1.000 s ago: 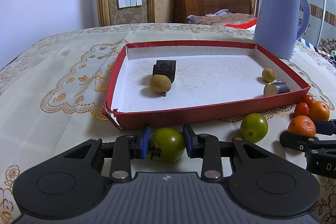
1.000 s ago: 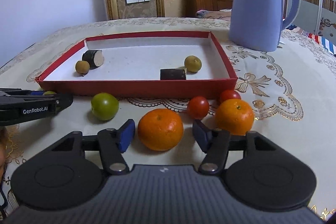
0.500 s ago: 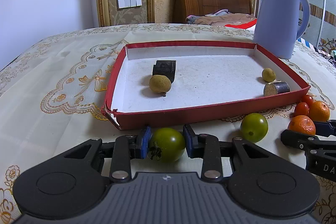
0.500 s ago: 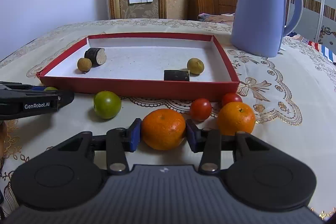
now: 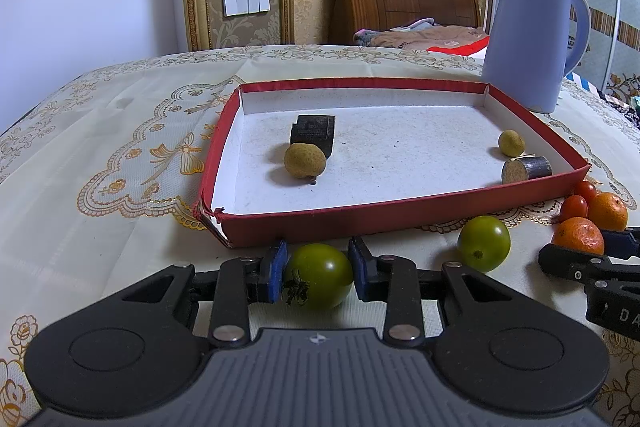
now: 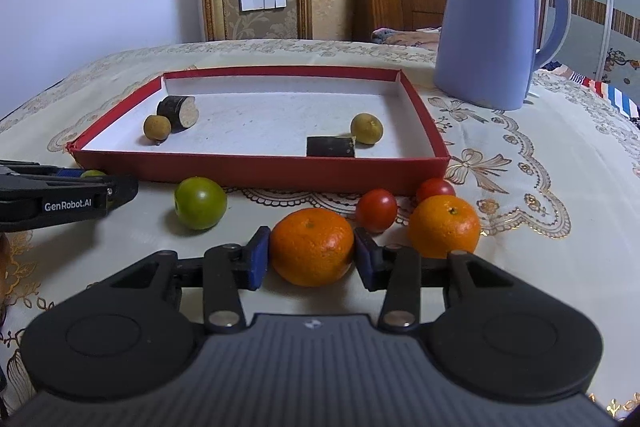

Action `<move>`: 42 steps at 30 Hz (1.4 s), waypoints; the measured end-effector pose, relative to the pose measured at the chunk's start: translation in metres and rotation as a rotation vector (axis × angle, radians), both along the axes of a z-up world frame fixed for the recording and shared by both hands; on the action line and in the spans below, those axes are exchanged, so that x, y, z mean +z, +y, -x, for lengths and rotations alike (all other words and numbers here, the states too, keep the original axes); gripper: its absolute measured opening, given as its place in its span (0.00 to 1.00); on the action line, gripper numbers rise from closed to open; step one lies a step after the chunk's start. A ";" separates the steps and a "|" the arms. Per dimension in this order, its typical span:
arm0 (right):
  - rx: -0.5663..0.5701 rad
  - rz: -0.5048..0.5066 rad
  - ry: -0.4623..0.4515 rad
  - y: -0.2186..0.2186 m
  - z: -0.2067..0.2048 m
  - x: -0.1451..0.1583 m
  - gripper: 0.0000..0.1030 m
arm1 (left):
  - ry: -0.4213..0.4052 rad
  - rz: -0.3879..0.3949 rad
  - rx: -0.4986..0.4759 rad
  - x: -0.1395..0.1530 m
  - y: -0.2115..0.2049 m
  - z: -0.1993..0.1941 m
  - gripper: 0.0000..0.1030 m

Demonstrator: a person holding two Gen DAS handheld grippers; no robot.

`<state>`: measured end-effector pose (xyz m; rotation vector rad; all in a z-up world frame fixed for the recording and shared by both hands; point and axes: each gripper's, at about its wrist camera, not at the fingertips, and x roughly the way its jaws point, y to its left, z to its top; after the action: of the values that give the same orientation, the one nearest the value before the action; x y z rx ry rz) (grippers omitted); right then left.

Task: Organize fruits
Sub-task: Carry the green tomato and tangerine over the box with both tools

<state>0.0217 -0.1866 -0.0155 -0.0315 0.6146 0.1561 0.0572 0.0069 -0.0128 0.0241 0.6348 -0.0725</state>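
Red tray [image 6: 256,169] w/ 2 longans, 2 dark chunks — left tongs [image 5: 318,269] grip green tomato [image 5: 320,275], right tongs [image 6: 310,257] clamp tangerine [image 6: 312,247].

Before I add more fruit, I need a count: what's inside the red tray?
The red tray holds two small brownish fruits and two dark cut pieces. Nothing looks hidden.

A tray [image 6: 256,169] is set on the tablecloth [image 6: 520,187], a jug [image 6: 486,23] behind it to the right. Before the tray a row is laid out — two tomatoes [image 6: 376,209] between two oranges [image 6: 312,247], another tomato [image 6: 200,203] further left.
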 end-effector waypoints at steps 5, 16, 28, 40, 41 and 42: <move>-0.011 -0.004 -0.011 -0.002 0.002 0.001 0.40 | 0.000 -0.002 -0.001 0.000 0.000 0.000 0.31; -0.018 -0.019 -0.038 -0.006 0.007 0.007 0.40 | -0.009 0.002 -0.021 0.003 0.001 0.004 0.31; -0.023 -0.042 -0.055 -0.009 0.011 0.012 0.40 | -0.066 0.127 -0.015 0.015 0.018 0.012 0.31; -0.014 -0.026 -0.102 -0.009 0.004 0.031 0.40 | -0.168 0.140 -0.024 0.035 0.015 0.021 0.31; -0.014 -0.026 -0.105 -0.008 0.001 0.033 0.40 | -0.173 0.122 -0.022 0.037 0.012 0.019 0.31; -0.012 -0.027 -0.111 -0.006 -0.002 0.035 0.40 | -0.180 0.104 -0.021 0.038 0.009 0.017 0.31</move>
<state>0.0241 -0.1926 0.0199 -0.0102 0.5015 0.1505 0.0402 0.0160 0.0253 -0.0630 0.4500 -0.1223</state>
